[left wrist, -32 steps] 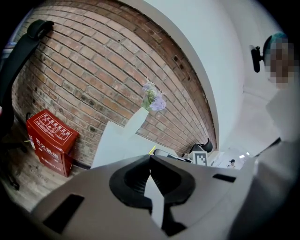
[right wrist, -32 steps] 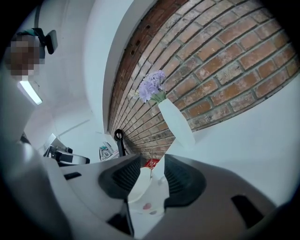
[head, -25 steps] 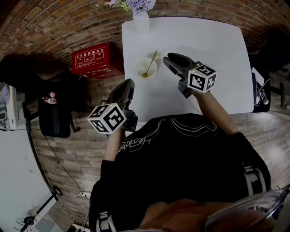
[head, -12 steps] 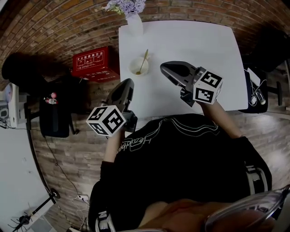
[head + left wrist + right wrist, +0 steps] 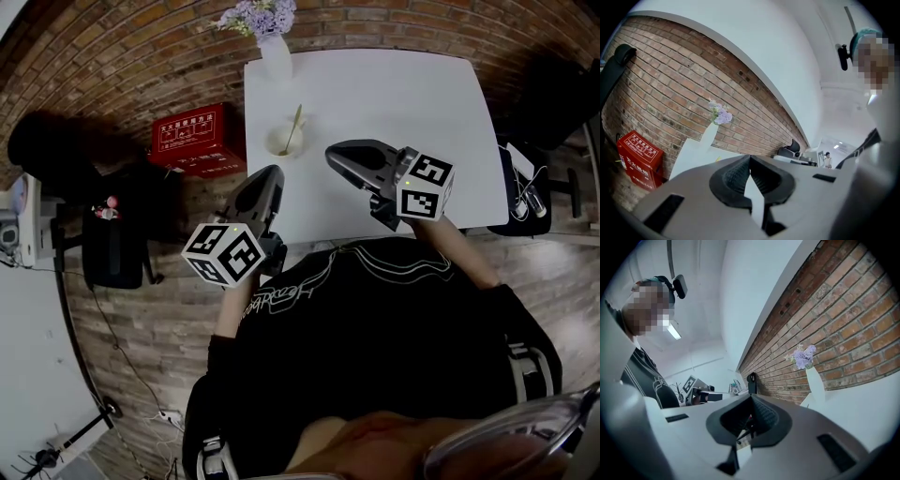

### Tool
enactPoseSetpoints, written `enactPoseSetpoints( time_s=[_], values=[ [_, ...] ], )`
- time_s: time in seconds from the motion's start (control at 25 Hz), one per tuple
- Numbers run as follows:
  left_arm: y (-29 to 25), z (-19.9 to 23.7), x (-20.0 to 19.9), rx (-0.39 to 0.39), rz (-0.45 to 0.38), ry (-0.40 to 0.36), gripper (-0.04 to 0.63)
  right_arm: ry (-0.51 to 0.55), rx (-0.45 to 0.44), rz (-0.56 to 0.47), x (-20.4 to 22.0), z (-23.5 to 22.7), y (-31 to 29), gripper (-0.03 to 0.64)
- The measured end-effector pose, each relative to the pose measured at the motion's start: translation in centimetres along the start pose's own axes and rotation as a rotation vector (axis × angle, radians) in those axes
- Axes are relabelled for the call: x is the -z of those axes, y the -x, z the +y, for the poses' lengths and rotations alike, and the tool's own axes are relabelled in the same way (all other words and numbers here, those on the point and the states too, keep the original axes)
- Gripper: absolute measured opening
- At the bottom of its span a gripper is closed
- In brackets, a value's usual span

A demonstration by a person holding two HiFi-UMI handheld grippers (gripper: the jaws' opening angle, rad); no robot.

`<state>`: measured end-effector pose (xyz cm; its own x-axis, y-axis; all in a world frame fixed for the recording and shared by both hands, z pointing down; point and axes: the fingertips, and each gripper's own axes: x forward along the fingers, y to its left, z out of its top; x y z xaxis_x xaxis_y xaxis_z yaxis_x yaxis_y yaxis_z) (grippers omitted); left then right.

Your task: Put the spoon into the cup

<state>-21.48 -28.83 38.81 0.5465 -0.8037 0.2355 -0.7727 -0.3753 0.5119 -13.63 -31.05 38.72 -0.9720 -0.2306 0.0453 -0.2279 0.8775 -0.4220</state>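
Note:
A small white cup [image 5: 284, 142] stands near the left edge of the white table [image 5: 403, 103], with a gold spoon [image 5: 294, 124] leaning in it, handle up. My left gripper [image 5: 269, 173] hangs off the table's left front corner, below the cup and clear of it. In the left gripper view its jaws [image 5: 750, 157] are shut with nothing between them. My right gripper [image 5: 331, 154] hovers over the table to the right of the cup, tip pointing left. Its jaws [image 5: 751, 396] are shut and hold nothing.
A white vase of purple flowers [image 5: 274, 54] stands at the table's far left corner, by the brick wall; it also shows as the vase [image 5: 709, 133] and the vase [image 5: 813, 380]. A red box [image 5: 197, 139] sits on the floor left of the table. A dark chair [image 5: 117, 246] stands further left.
Both grippers have risen toward the camera and drawn back from the cup. The right one has swung its tip leftward. The cup with the spoon has stayed in place.

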Motion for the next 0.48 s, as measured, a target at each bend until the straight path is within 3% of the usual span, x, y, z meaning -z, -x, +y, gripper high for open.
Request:
enactPoseSetpoints(
  time_s=[0.48],
  values=[
    [0.51,-0.48,0.03,0.028,0.005,-0.018,0.003,-0.009,0.032,-0.005,0.56,0.54,0.01,-0.003]
  ],
)
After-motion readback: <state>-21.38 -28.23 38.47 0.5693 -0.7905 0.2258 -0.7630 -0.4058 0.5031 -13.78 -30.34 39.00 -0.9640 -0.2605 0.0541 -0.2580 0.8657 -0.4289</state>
